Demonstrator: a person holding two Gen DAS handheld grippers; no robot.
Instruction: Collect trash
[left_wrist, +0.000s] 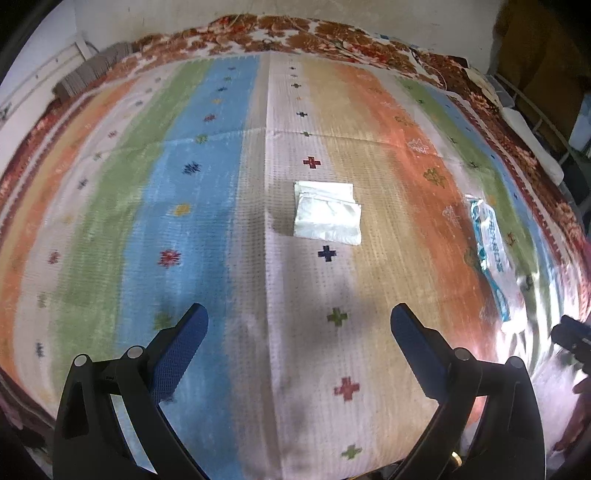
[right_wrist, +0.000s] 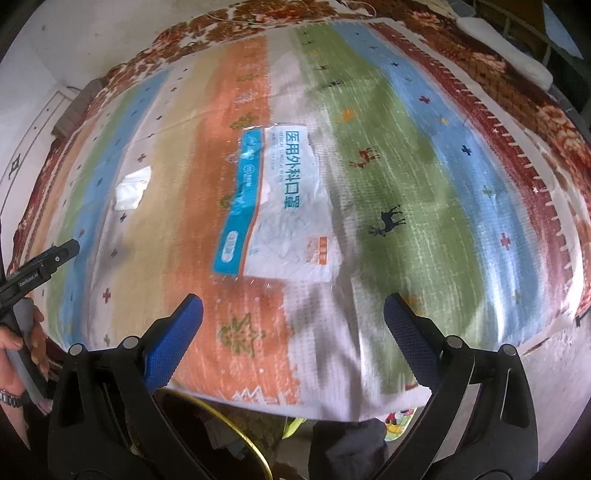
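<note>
Two grippers up over the bed (left_wrist: 110, 229), both spread wide, both empty. Left gripper (left_wrist: 299, 321) lined up on the tissue (left_wrist: 327, 214): dead ahead, well apart, flat on the pale stripe, folded into a rough square with no real long axis. Right gripper (right_wrist: 293, 308) squared to the wrapper (right_wrist: 277, 206): straight ahead and near, close edge just beyond the fingertips, long axis running away from the gripper, printed face up, blue band on its left side. Each piece of trash nearest its own gripper, then; tissue (right_wrist: 133, 188) seen from the right camera far off to the left of the wrapper, wrapper (left_wrist: 491, 251) seen from the left camera far off to the right of the tissue. Left gripper (right_wrist: 40, 266) also in view at the right camera's left edge, hand (right_wrist: 18, 350) round its handle.

Surface: striped woven cover, soft, likely to give under a downward press, so thin flat trash probably hard to pinch. Brown floral blanket (left_wrist: 314, 33) beyond the tissue, plain wall (left_wrist: 147, 18) behind. Round gold-rimmed thing (right_wrist: 229, 435) below the bed edge, possibly a bin; cannot tell.
</note>
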